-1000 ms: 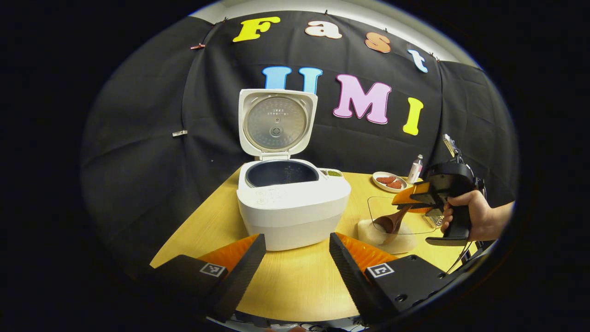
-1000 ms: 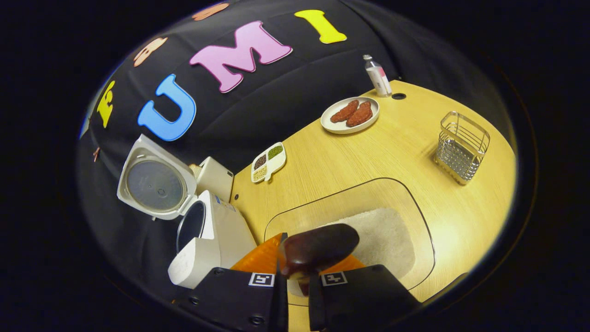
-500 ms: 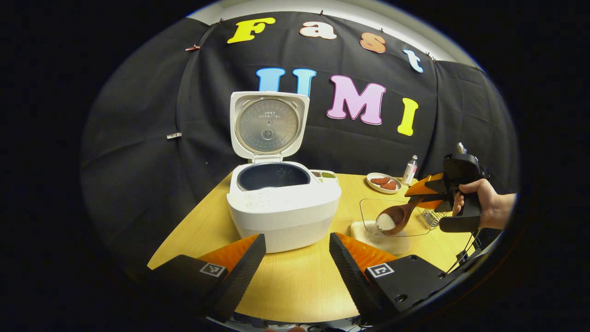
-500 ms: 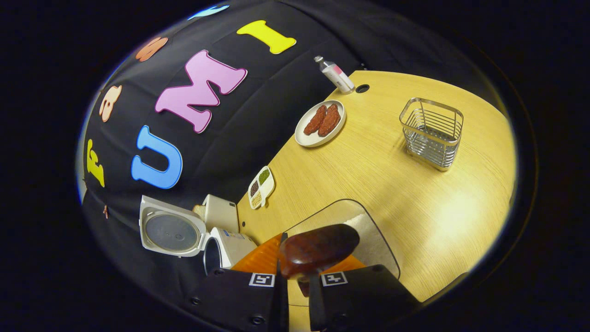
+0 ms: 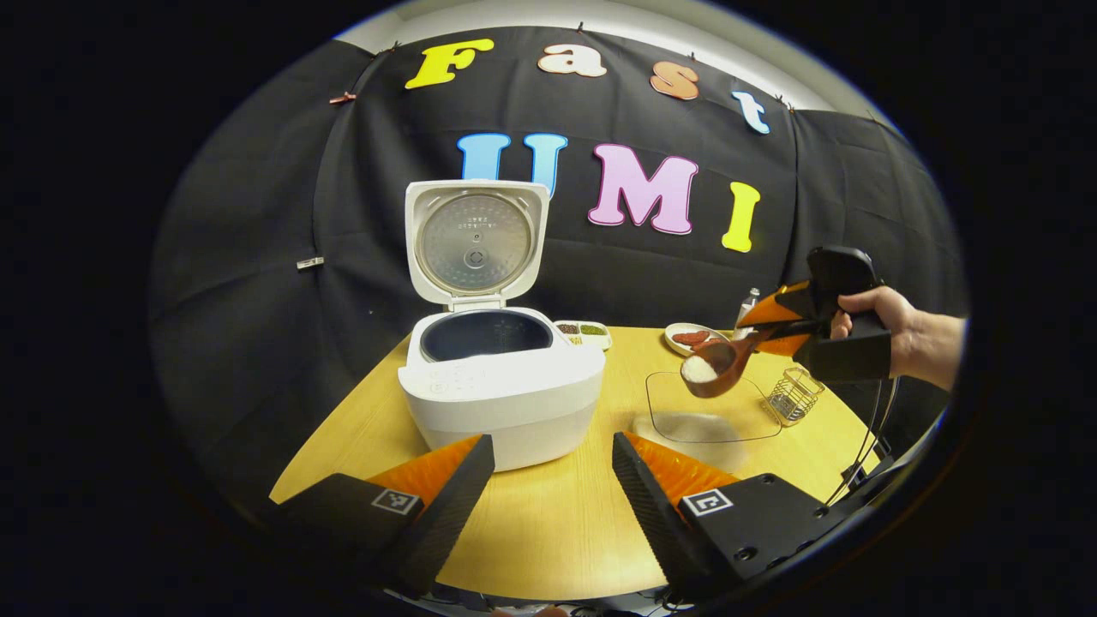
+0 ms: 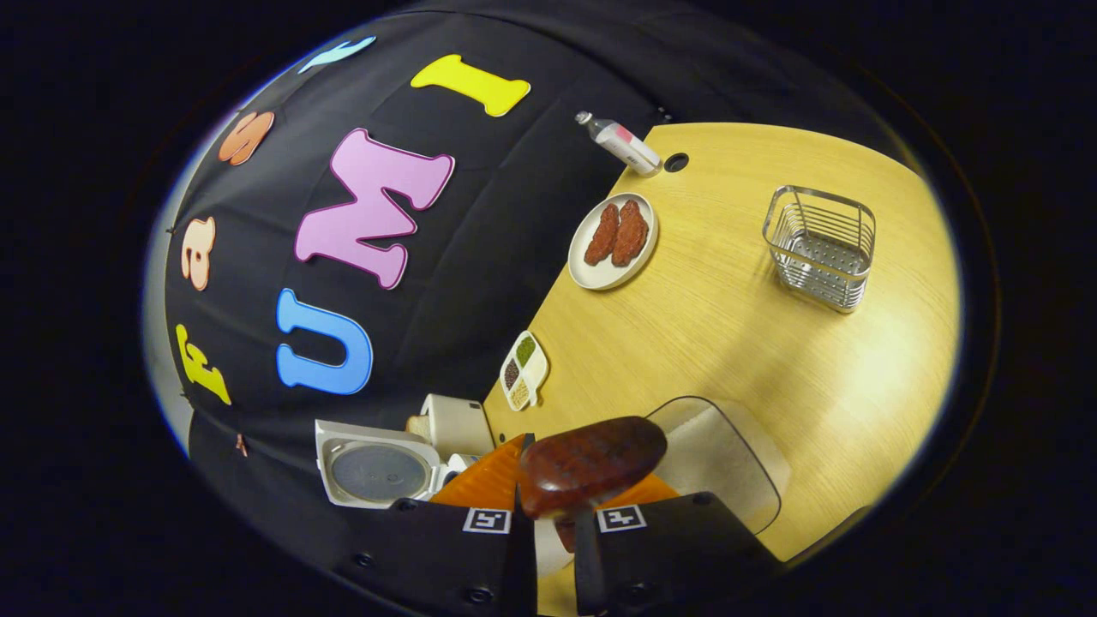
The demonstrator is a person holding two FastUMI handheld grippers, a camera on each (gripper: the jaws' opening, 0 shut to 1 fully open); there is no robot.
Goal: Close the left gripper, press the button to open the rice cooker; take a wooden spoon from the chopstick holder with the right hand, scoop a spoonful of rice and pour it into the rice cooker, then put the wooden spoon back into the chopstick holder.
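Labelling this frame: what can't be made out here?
- Right gripper view: rice load hidden; the wooden spoon shows its underside.
- Right gripper view: rice cooker pot hidden behind the right tongs.
- Left gripper view: cooker's button panel too small.

Light comes from above and the table (image 6: 728,326) looks bright yellow, with a shiny glare spot on its right side. The wall is dark. Both pictures are sharp in the middle. At the edges things bend and get darker. Shadows are soft.
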